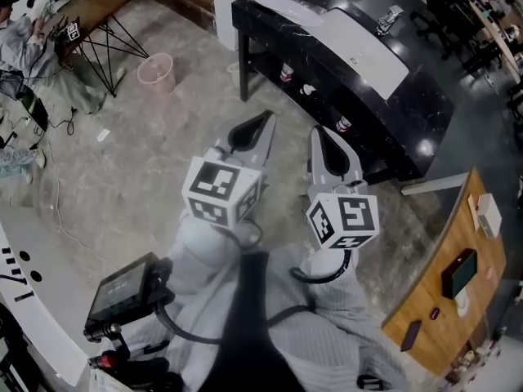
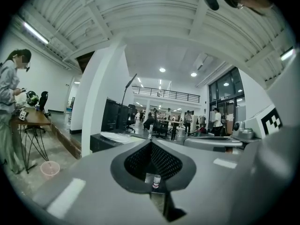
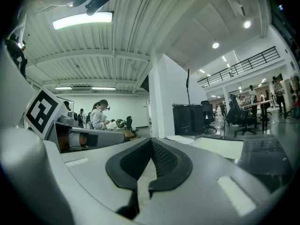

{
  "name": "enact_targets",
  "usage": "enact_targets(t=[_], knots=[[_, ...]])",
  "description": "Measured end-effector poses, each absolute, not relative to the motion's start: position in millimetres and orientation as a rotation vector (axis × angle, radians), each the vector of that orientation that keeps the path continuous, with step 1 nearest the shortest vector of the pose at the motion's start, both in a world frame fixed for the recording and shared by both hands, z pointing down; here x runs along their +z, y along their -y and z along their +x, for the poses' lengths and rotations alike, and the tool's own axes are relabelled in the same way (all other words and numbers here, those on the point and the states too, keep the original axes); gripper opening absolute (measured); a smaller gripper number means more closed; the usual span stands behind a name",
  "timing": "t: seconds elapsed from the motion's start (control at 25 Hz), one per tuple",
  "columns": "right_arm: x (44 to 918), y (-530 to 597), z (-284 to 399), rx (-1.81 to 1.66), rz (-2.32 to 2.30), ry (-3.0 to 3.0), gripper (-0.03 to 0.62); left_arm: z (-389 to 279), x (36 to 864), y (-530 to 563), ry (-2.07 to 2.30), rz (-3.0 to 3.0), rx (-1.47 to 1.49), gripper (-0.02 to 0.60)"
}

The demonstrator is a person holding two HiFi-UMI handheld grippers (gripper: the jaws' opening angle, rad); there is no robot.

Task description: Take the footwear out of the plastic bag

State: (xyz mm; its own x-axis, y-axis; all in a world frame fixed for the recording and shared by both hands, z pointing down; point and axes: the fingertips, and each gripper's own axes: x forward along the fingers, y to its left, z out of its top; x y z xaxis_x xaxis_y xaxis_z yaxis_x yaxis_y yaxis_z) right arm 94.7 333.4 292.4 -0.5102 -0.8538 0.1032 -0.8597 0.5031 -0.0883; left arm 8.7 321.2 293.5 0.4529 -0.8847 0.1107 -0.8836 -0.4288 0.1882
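A black table (image 1: pixel 409 96) stands ahead of me with a pale plastic bag (image 1: pixel 296 11) lying on its top beside a white sheet (image 1: pixel 359 51). I cannot make out any footwear in the bag. My left gripper (image 1: pixel 265 118) and right gripper (image 1: pixel 319 131) are held side by side in the air, short of the table and pointing at it. Both are shut with nothing between their jaws. In the left gripper view the left gripper (image 2: pixel 151 142) has its jaws closed, with the table (image 2: pixel 108 142) beyond. In the right gripper view the right gripper (image 3: pixel 151 140) is closed too.
Small bottles (image 1: pixel 287 72) stand on the shelf under the black table. A pink bin (image 1: pixel 155 70) sits on the floor at left, near a folding table (image 1: pixel 90 11) where a person (image 1: pixel 20 39) stands. A wooden counter (image 1: pixel 445 284) curves at right. A screen device (image 1: pixel 122 288) is at lower left.
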Motion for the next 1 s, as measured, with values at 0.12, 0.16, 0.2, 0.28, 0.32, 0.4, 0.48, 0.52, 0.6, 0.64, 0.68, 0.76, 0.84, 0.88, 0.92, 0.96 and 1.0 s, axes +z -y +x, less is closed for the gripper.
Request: enact_targets(t=[0.12, 0.16, 0.2, 0.28, 0.32, 0.4, 0.48, 0.52, 0.6, 0.64, 0.68, 0.76, 0.84, 0.88, 0.92, 0.96, 1.0], knots=[[297.7, -288.3, 88.8, 0.209, 1.529, 2.685, 0.014, 2.4, 297.3, -277.3, 1.545, 2.486, 0.003, 0.0], [298.2, -271.2, 86.1, 0.207, 1.534, 2.684, 0.014, -0.7, 298.3, -260.2, 1.544, 2.487, 0.006, 0.002], [297.5, -253.2, 83.3, 0.204, 1.541, 2.685, 0.014, -3.9, 298.5, -242.1, 1.542, 2.491, 0.008, 0.001], [293.4, -213.5, 77.2, 0.189, 1.561, 2.688, 0.014, -10.9, 297.0, -202.8, 1.535, 2.507, 0.017, 0.002], [291.3, -192.3, 74.1, 0.183, 1.575, 2.688, 0.014, -14.7, 295.6, -182.2, 1.529, 2.519, 0.024, 0.001], [287.3, -148.8, 67.3, 0.18, 1.606, 2.684, 0.014, -22.6, 289.2, -140.2, 1.516, 2.54, 0.026, 0.002], [282.3, -107.0, 60.1, 0.172, 1.633, 2.673, 0.012, -30.4, 283.6, -99.2, 1.505, 2.552, 0.022, 0.002], [280.1, -87.3, 56.8, 0.169, 1.644, 2.667, 0.012, -33.6, 282.9, -79.6, 1.499, 2.558, 0.029, 0.001], [278.5, -50.9, 51.8, 0.177, 1.664, 2.662, 0.012, -37.6, 284.5, -43.1, 1.483, 2.572, 0.049, 0.002], [279.8, -33.9, 50.4, 0.186, 1.671, 2.657, 0.012, -38.6, 287.0, -26.0, 1.473, 2.574, 0.059, 0.001], [282.3, -17.1, 49.5, 0.196, 1.676, 2.65, 0.014, -39.2, 290.1, -9.5, 1.464, 2.574, 0.068, 0.002], [288.9, 15.4, 49.3, 0.214, 1.682, 2.63, 0.014, -38.7, 297.7, 22.2, 1.442, 2.569, 0.087, 0.002], [295.9, 47.5, 49.9, 0.226, 1.689, 2.609, 0.012, -37.6, 306.7, 53.2, 1.42, 2.562, 0.106, 0.001], [298.8, 64.2, 50.0, 0.23, 1.69, 2.602, 0.012, -37.5, 310.1, 69.6, 1.415, 2.556, 0.111, 0.002], [301.5, 81.3, 49.8, 0.232, 1.688, 2.598, 0.014, -37.9, 312.8, 86.7, 1.414, 2.55, 0.113, 0.001], [304.1, 98.2, 49.3, 0.234, 1.682, 2.595, 0.014, -38.7, 315.3, 104.1, 1.417, 2.543, 0.113, 0.002], [306.7, 115.0, 48.6, 0.237, 1.672, 2.595, 0.014, -39.6, 318.3, 121.2, 1.421, 2.536, 0.114, 0.002]])
